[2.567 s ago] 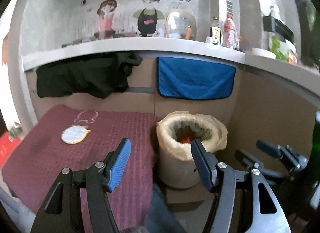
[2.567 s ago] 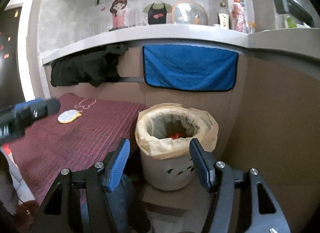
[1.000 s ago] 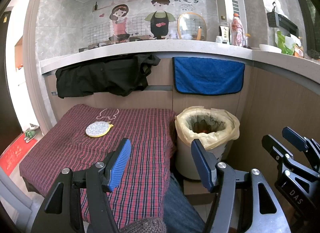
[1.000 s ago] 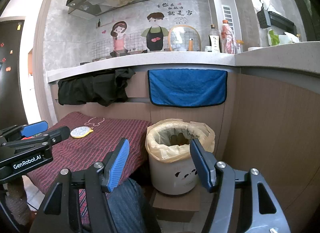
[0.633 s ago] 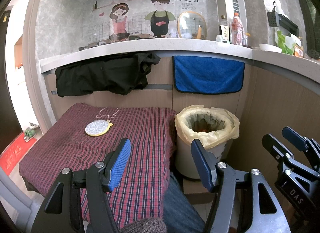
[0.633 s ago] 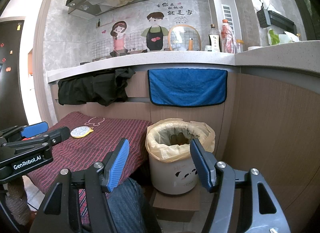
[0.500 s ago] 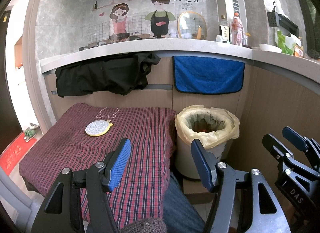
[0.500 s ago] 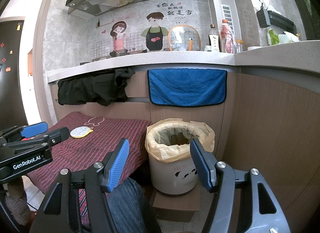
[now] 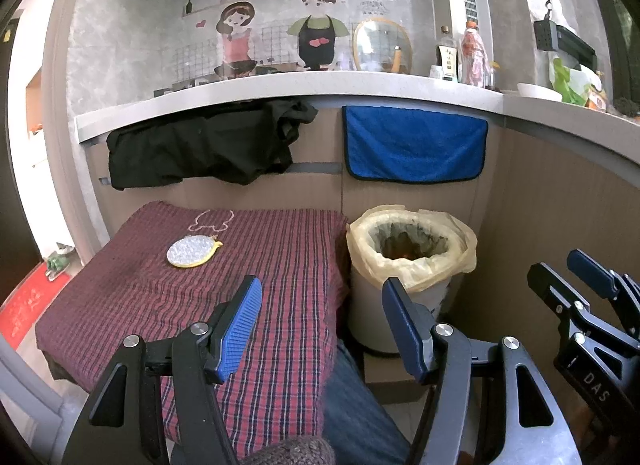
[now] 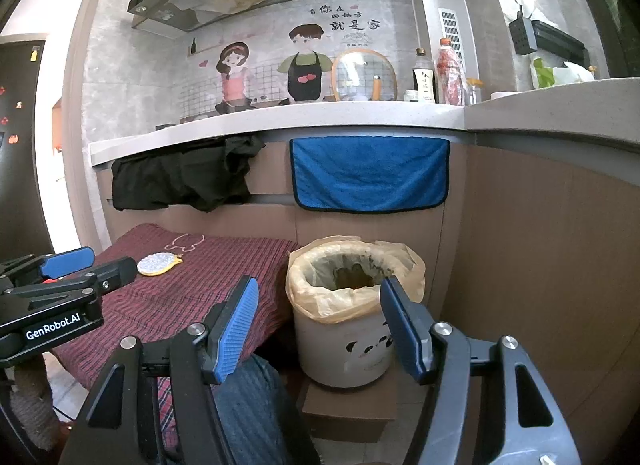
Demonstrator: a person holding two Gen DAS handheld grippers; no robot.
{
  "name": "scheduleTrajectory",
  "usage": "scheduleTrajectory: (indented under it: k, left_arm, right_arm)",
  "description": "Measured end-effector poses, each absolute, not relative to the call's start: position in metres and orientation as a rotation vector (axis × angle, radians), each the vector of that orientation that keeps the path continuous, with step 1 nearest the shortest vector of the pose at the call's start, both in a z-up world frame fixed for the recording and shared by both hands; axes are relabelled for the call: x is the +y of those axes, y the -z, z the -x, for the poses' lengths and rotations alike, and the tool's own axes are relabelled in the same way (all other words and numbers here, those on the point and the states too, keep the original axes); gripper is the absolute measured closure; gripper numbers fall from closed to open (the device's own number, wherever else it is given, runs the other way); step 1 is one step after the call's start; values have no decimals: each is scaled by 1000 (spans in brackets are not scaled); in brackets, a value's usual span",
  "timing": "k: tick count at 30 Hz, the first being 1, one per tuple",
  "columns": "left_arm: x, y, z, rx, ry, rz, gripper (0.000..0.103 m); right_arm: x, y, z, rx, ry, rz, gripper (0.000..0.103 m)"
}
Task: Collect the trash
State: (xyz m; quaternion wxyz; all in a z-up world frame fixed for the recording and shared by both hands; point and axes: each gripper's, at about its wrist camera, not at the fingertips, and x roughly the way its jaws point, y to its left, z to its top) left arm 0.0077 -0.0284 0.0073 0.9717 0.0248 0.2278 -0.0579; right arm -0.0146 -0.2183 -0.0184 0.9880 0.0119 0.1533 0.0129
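A white bin with a panda print and a yellowish bag liner stands on the floor beside a low table. Dark and reddish trash lies at its bottom. My left gripper is open and empty, held back from the table's near edge. My right gripper is also open and empty, pulled back in front of the bin. Each gripper shows at the edge of the other's view: the right gripper and the left gripper.
The table wears a red plaid cloth carrying a round white and yellow pad. A black garment and a blue towel hang under the counter. Wood panelling closes the right side. A person's jeans-clad knee is below.
Both grippers pulled up and back from the bin since 2.6 s ago; over the last second nothing visibly moved.
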Motion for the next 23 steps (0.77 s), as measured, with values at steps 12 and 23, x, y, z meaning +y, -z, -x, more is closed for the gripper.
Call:
scheduleTrajectory:
  k: [12, 23]
  left_arm:
    - [-27, -5, -9, 469, 124, -51, 40]
    - [-26, 0, -12, 472, 131, -45, 40]
  right_arm:
    - [-218, 19, 16, 312, -24, -29, 42]
    - [-219, 21, 19, 318, -21, -29, 41]
